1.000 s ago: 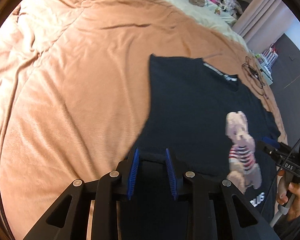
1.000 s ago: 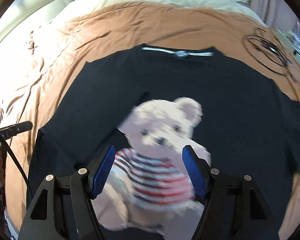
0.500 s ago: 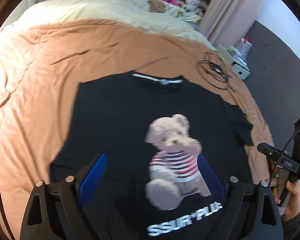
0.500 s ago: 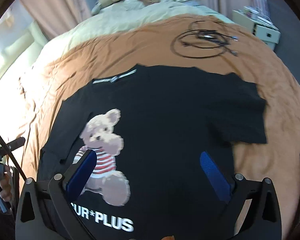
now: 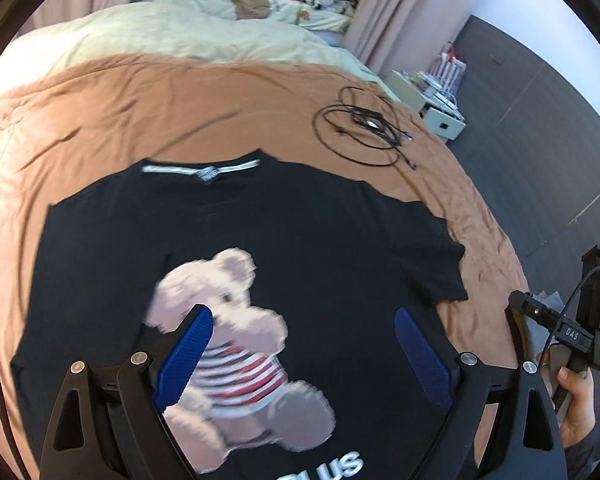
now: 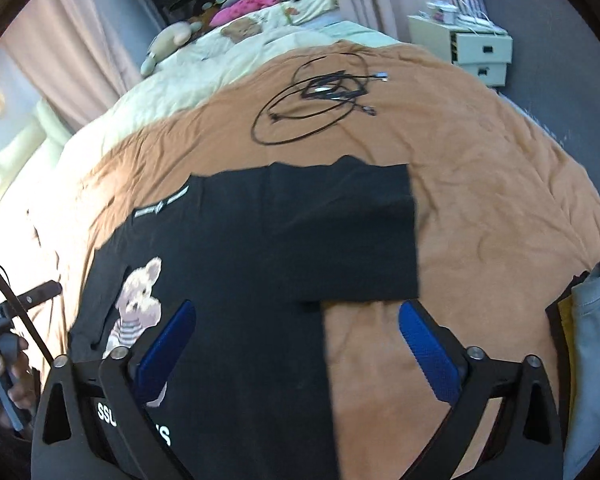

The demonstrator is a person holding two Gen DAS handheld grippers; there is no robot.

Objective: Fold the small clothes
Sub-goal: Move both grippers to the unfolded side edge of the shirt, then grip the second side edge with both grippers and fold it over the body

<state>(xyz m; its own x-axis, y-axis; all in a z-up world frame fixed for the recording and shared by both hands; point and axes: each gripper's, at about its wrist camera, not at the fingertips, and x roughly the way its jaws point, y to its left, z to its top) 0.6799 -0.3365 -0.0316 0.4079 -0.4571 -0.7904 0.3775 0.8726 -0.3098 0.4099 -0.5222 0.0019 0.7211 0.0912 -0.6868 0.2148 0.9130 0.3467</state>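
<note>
Both hand-held grippers, left (image 5: 300,344) and right (image 6: 296,344), spread wide above flat black cotton T-shirt (image 5: 300,240).

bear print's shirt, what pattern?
Red, white and dark stripes on the bear print; clearest in left wrist view.

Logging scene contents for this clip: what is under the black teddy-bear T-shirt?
The black T-shirt lies spread flat, print up, on the orange-brown blanket, which shows all around it. Anything beneath the fabric itself is covered and cannot be seen. The coiled cable lies apart, beyond the collar.

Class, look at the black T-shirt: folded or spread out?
Spread out: the black T-shirt lies flat, print up, right sleeve extended on the brown blanket.
</note>
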